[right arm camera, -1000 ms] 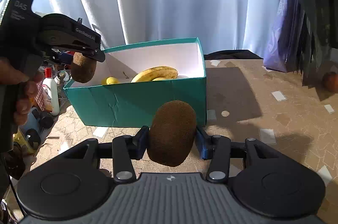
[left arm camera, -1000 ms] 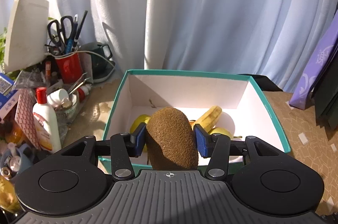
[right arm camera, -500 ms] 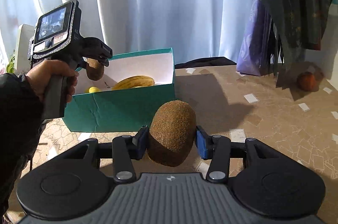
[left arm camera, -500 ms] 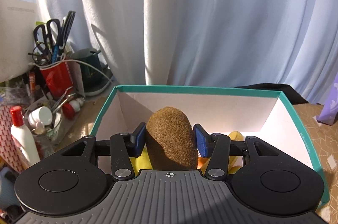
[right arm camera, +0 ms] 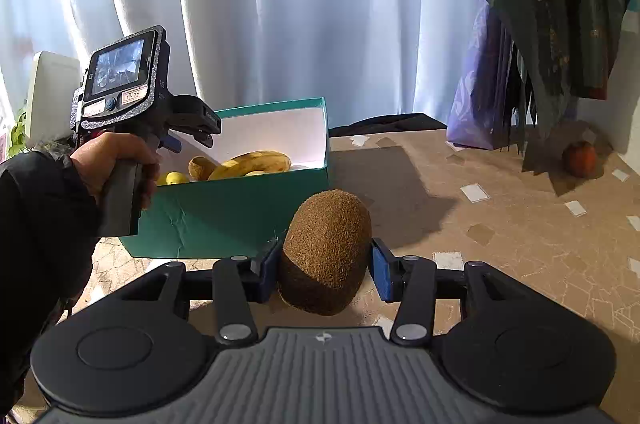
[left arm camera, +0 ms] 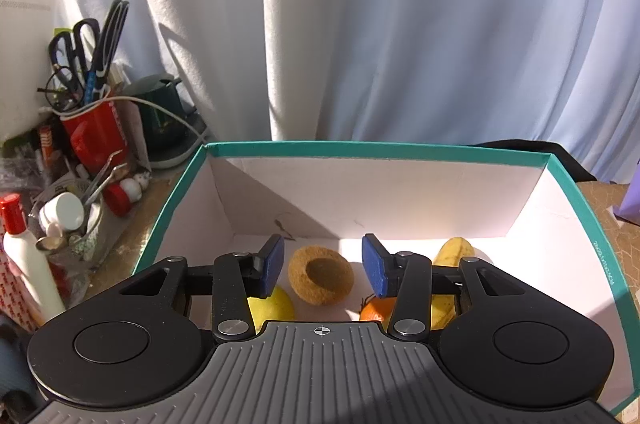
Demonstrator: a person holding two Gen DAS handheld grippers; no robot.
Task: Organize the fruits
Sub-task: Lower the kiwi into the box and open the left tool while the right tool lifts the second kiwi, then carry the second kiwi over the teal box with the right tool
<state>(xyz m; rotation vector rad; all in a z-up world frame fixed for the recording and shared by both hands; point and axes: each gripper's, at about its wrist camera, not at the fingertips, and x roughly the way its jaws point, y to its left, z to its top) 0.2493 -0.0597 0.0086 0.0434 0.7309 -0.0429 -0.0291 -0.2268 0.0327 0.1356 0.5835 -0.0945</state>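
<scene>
Left gripper [left arm camera: 322, 266] over the teal box [left arm camera: 376, 148], pads spread, kiwi [left arm camera: 321, 274] lying loose on the box floor below (near lemon [left arm camera: 272, 306] and banana [left arm camera: 452, 256]), right gripper [right arm camera: 325, 268] clamped on second kiwi [right arm camera: 326, 250], near side of box.

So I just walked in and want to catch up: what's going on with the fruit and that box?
A person is sorting fruit into a teal box with a gripper in each hand. The left gripper hangs over the box with its fingers apart and clear of the kiwi, which lies on the box floor beside a lemon, an orange and a banana. The right gripper holds a second kiwi outside the box, above the table.
</scene>
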